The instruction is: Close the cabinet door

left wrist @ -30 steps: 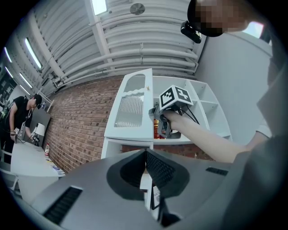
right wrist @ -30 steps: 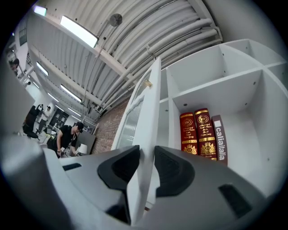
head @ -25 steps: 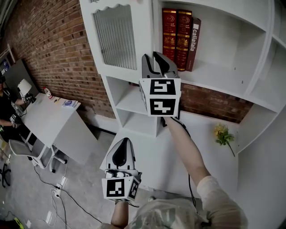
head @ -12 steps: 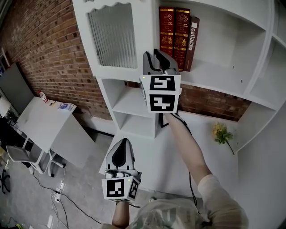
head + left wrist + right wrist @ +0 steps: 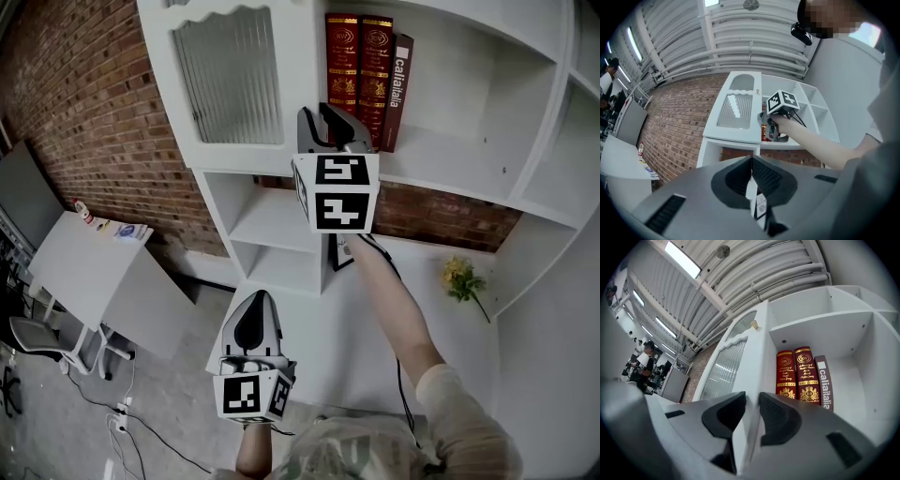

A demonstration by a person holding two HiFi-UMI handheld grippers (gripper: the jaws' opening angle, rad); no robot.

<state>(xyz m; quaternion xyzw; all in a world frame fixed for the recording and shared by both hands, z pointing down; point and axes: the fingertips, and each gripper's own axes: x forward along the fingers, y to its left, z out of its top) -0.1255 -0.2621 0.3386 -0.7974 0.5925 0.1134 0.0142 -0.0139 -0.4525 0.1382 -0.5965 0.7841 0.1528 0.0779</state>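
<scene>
The white cabinet door (image 5: pixel 230 80), with a ribbed glass panel, stands to the left of the compartment that holds the books (image 5: pixel 361 70). My right gripper (image 5: pixel 328 117) is raised at the door's right edge. In the right gripper view the door's edge (image 5: pixel 761 357) runs between the jaws of the right gripper (image 5: pixel 752 401), and the pads close on it. My left gripper (image 5: pixel 255 305) hangs low, well short of the cabinet, holding nothing. Its jaws meet in the left gripper view (image 5: pixel 751 161), which also shows the door (image 5: pixel 736 112) ahead.
Open white shelves (image 5: pixel 277 225) sit under the door. A yellow flower (image 5: pixel 462 279) lies on the lower right surface. A brick wall (image 5: pixel 84 103) and a white desk (image 5: pixel 80 253) are at the left. A person (image 5: pixel 644 357) stands far off.
The door's glass panel looks wider and sits further left in the head view. The right gripper stays on the door's edge and has shifted slightly with it. The left gripper looks unmoved.
</scene>
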